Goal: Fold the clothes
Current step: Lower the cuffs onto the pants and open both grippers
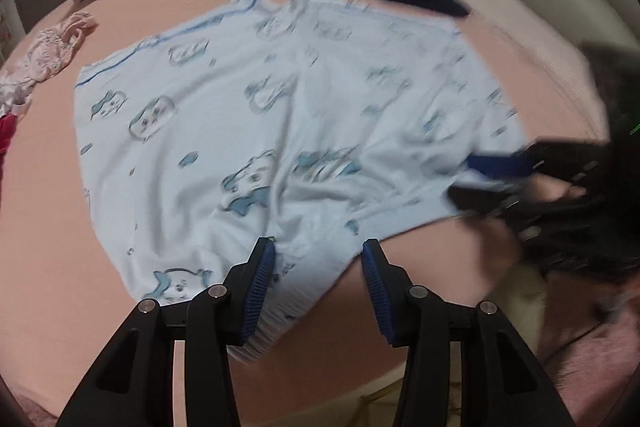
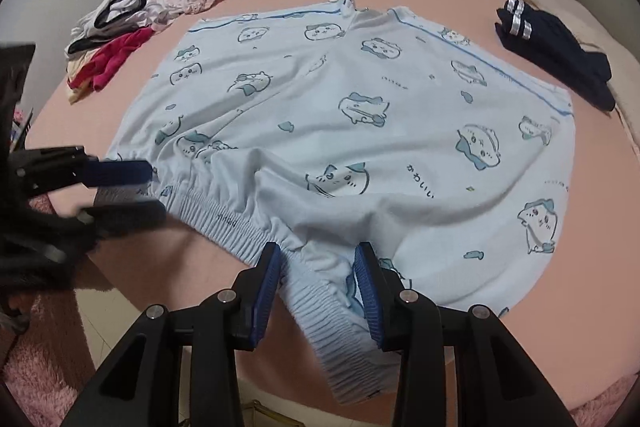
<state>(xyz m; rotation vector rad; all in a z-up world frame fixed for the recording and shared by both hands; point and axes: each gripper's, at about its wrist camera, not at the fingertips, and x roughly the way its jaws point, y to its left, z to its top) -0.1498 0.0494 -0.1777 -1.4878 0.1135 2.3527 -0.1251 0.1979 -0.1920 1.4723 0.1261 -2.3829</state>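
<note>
Shorts (image 2: 340, 115) lie flat on the bed (image 2: 540, 267), waistband at the near edge, left gripper (image 1: 318, 247) and right gripper (image 2: 316, 251) each straddling the waistband with jaws half-apart, whether they pinch I cannot tell — lift both corners evenly for a clean fold.

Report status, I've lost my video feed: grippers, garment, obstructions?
Left gripper and right gripper open, both straddling waistband. Light blue garment spread out on bed, unfolded. Navy garment and clothes pile lie apart, nothing blocking.
</note>
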